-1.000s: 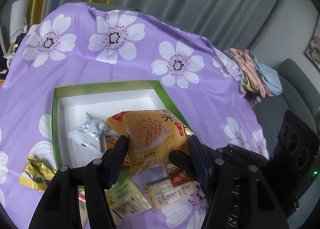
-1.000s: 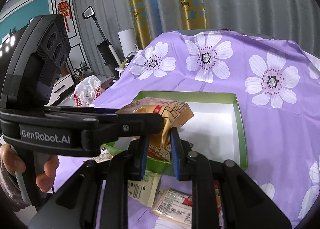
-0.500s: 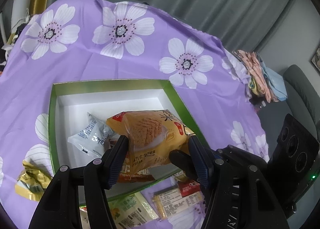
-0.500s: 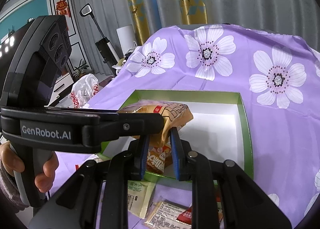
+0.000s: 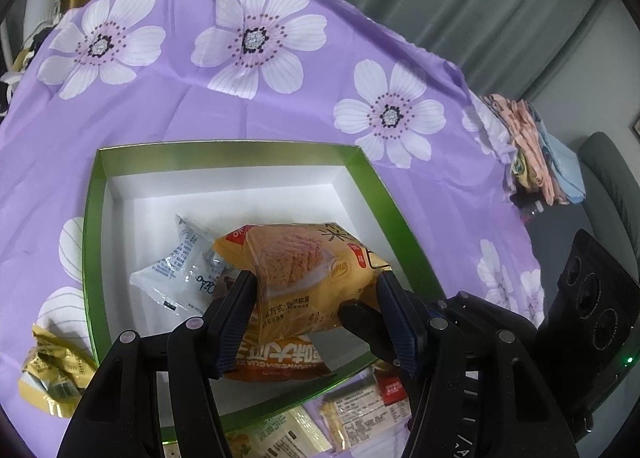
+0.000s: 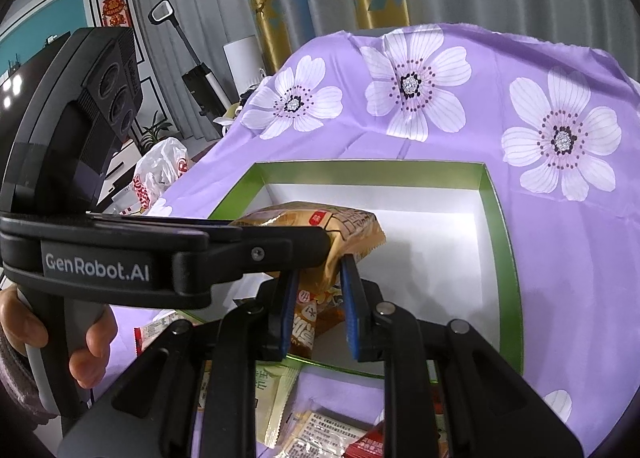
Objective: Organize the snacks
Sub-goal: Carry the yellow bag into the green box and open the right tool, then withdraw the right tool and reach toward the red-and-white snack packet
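Observation:
A yellow cookie packet point(image 5: 304, 270) hangs over the near half of the green box point(image 5: 228, 145) with white inside. My left gripper point(image 5: 314, 282) is shut across the packet's width. In the right wrist view my right gripper point(image 6: 320, 270) is shut on the packet's point(image 6: 348, 225) near end, and the left gripper reaches in from the left above it. In the box lie a white and blue packet point(image 5: 176, 278) and an orange packet point(image 5: 280, 362) right under the held one. The orange packet point(image 6: 308, 322) shows through the gap between the right fingers.
A crumpled gold wrapper point(image 5: 52, 374) lies left of the box on the purple flowered cloth point(image 5: 120, 117). Several flat packets point(image 5: 360, 410) lie in front of the box's near wall. Folded clothes point(image 5: 536, 153) sit beyond the table's right edge. A hand point(image 6: 80, 342) holds the left gripper's handle.
Both grippers have moved forward and down together with the yellow packet, from the box's near wall to over its inside. The grips have not changed.

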A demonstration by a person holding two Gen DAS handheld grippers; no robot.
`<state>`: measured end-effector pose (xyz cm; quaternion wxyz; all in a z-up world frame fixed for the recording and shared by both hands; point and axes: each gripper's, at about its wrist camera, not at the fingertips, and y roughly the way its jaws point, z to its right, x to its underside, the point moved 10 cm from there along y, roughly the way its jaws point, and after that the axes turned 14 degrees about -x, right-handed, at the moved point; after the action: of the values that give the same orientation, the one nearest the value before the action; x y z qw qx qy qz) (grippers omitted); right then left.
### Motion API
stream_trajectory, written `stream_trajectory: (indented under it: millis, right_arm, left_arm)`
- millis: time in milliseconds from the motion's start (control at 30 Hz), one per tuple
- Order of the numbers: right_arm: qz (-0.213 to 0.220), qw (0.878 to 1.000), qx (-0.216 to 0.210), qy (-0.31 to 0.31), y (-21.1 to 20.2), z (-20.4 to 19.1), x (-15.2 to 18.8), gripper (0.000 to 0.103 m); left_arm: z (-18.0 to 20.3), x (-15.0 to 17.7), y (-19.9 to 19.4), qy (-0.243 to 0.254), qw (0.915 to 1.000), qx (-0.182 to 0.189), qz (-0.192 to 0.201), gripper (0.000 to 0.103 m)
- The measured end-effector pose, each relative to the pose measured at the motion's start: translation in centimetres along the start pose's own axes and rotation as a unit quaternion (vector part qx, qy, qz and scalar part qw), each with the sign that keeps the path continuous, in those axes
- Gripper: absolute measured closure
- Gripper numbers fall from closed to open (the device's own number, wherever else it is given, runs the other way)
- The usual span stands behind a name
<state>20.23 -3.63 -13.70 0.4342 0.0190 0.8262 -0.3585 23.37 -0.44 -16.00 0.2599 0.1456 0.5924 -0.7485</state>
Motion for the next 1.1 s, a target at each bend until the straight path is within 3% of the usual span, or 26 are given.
stream_trajectory:
  millis: [467,533,667,933,1100]
  right_arm:
    - [-0.01,1.0,0.011,0.021,0.8,0.6,0.5,0.077]
    - [-0.008,1.0,0.014,0.023,0.6,0.7,0.6,0.071]
    - [0.003,0.999,0.027,0.021,-0.5,0.3,0.4,0.061]
    - [0.034,0.997,0.076,-0.005,-4.2,-0.9,-0.5,0.035]
    - [0.051,0.993,0.103,-0.017,-6.7,-1.8,-0.8,0.024]
  left_arm:
    - [-1.1,0.0,0.8,-0.01,0.9998,-0.015,-0.007,0.041]
    - [-1.3,0.0,0.7,-0.01,0.9998,-0.018,-0.006,0.041]
    - [-1.7,0.1,0.1,-0.019,0.9996,-0.018,-0.004,0.026]
    - [-1.8,0.2,-2.7,-0.016,0.9996,-0.02,0.013,0.024]
    - [-1.5,0.9,-4.4,-0.005,0.9995,-0.022,0.021,0.023]
